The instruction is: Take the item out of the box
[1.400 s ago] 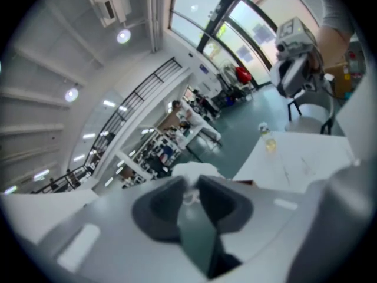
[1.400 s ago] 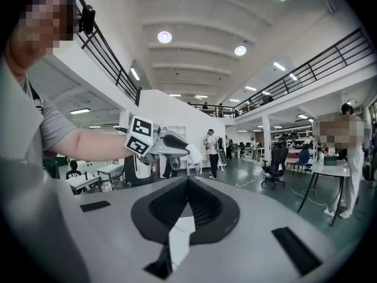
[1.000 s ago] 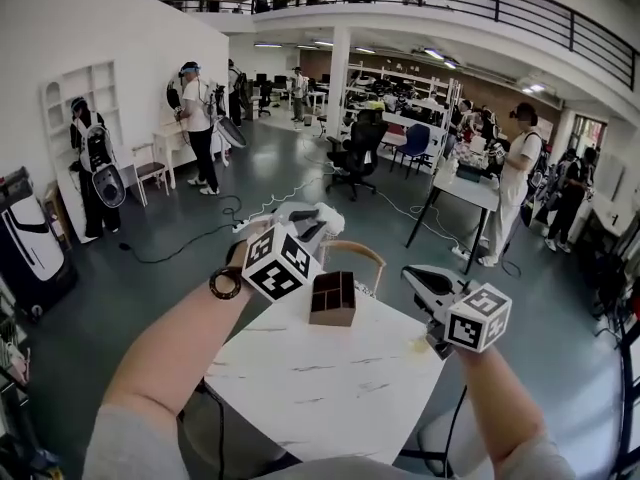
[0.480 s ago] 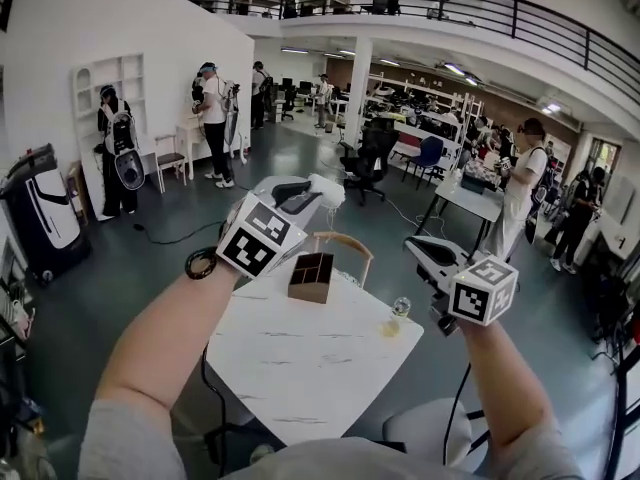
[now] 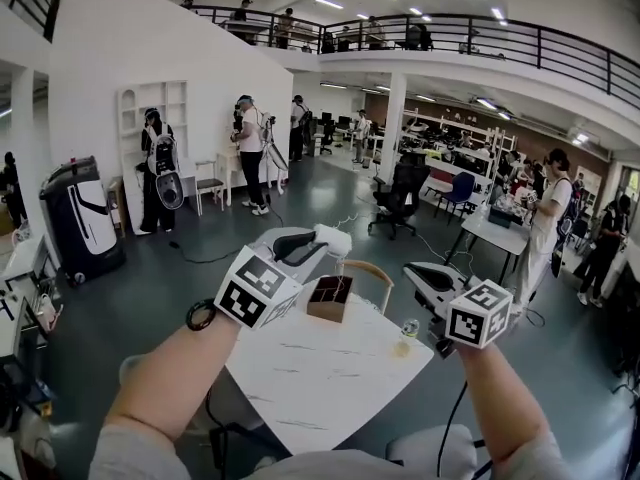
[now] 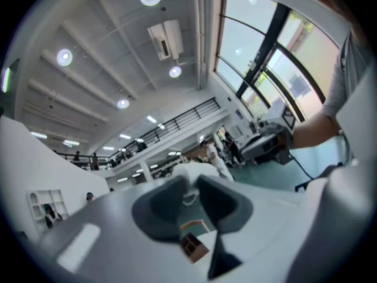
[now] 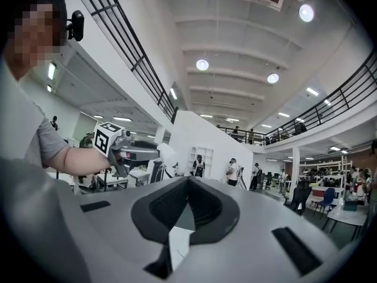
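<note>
A brown compartmented box [image 5: 330,298] stands open at the far side of the white marble table [image 5: 320,378]. My left gripper [image 5: 318,240] hovers above and left of the box, pointing level, shut on a soft white item [image 5: 335,238]. In the left gripper view the item [image 6: 189,171] sits between the dark pads, and the box [image 6: 193,246] shows far below. The right gripper view shows the item [image 7: 165,154] too, at the left gripper's tip. My right gripper [image 5: 411,272] floats to the right of the box; its jaws [image 7: 188,184] meet at the tip with nothing in them.
A small glass bottle [image 5: 407,330] stands near the table's right edge. A wooden chair [image 5: 368,271] is behind the table. Cables run across the floor. Several people, desks and office chairs fill the hall beyond.
Both grippers have risen above the table. The left one, still shut on the white item, has drawn away from the box. The view swung left, and the bottle came into sight.
</note>
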The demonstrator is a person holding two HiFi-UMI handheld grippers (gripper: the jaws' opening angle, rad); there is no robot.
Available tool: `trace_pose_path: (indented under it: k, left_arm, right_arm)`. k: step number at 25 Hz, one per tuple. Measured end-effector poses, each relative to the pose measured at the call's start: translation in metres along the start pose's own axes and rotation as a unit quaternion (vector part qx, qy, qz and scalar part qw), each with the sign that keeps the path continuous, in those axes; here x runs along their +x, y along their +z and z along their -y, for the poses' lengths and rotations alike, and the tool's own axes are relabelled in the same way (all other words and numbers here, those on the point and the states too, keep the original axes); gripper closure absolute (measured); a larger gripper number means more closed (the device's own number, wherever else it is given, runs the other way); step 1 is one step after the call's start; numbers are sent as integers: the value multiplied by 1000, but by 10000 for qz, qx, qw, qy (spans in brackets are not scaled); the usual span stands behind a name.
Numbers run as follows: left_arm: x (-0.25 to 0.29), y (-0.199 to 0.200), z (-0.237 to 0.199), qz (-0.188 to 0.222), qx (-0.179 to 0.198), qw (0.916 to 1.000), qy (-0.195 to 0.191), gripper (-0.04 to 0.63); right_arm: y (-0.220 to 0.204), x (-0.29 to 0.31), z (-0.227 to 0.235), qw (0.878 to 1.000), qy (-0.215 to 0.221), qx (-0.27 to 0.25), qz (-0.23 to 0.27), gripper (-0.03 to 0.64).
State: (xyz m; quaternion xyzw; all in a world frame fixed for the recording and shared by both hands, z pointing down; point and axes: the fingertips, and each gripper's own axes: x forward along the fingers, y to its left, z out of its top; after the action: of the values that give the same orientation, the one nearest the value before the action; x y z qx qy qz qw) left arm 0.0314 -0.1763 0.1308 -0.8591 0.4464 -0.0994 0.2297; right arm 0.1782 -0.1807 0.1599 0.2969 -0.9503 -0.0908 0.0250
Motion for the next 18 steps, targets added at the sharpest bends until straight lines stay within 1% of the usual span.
trace_pose_path:
  k: [4, 10, 18]
  left_arm:
    - [-16, -13, 10, -54, -218, 9997, 20, 503]
    - [-34, -41, 11, 4, -499, 9988, -14, 503]
    - [-60, -106, -7, 75, -930, 9952, -298, 503]
  right_arm:
    - [-9, 2, -9, 9999, 116, 23, -59, 609]
    - [-24, 12, -18, 9996, 129, 64, -227, 609]
    - [-56, 54, -50, 9993, -25, 81, -376, 609]
